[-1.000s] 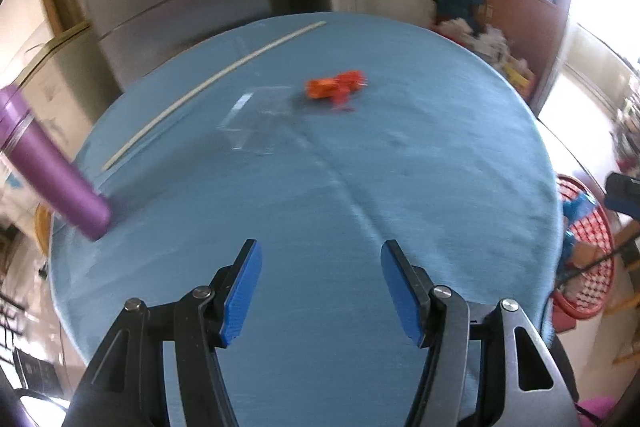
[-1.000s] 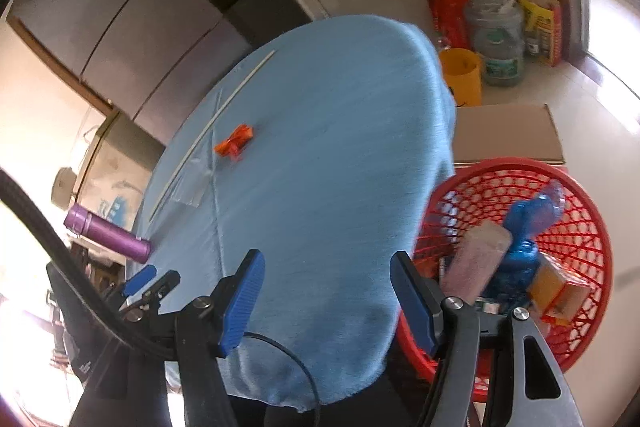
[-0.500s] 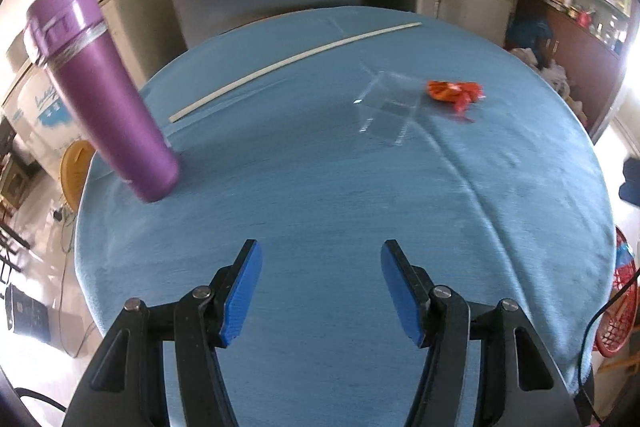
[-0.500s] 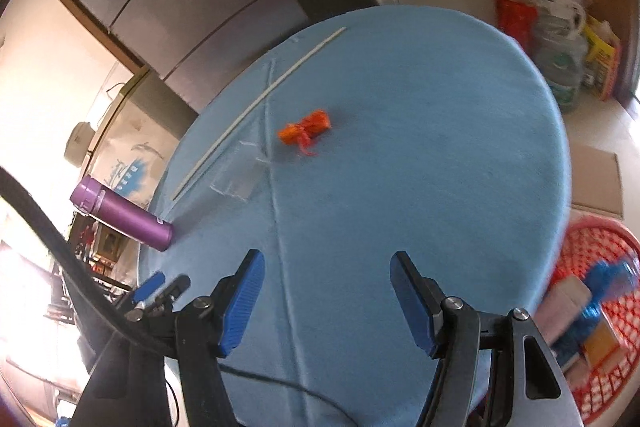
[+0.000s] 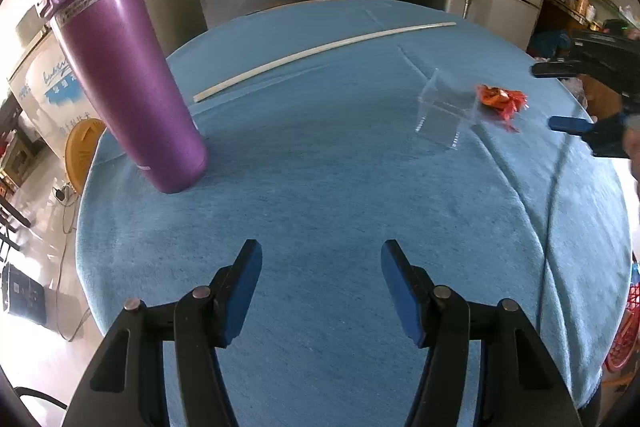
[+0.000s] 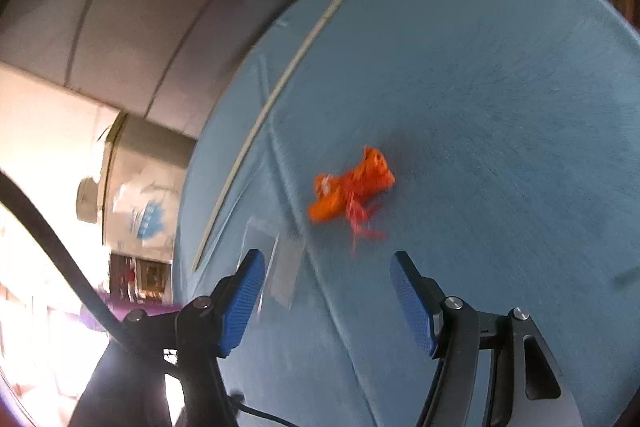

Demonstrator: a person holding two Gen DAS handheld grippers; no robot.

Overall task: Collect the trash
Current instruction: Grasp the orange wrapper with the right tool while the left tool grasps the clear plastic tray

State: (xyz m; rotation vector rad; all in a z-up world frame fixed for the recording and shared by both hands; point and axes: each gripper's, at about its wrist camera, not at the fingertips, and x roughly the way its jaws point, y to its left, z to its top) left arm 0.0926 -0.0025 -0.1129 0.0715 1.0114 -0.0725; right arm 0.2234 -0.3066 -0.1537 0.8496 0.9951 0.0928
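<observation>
1. The right gripper (image 6: pixel 324 291) is spread wide and holds nothing; the crumpled orange plastic wrapper (image 6: pixel 352 187) lies on the round table under a blue cloth (image 6: pixel 500 107), just ahead of its fingertips.
2. Likely light, soft and crinkly: pinch the bunched middle, not the thin trailing strips.
3. A clear plastic packet (image 6: pixel 286 267) lies flat beside its left finger, probably slippery.
4. The left gripper (image 5: pixel 320 291), also spread and empty, hovers well apart from both; a tall purple flask (image 5: pixel 120 67) stands ahead-left.

purple flask (image 6: pixel 132 307) mostly hidden, orange wrapper (image 6: pixel 352 187) blurred
</observation>
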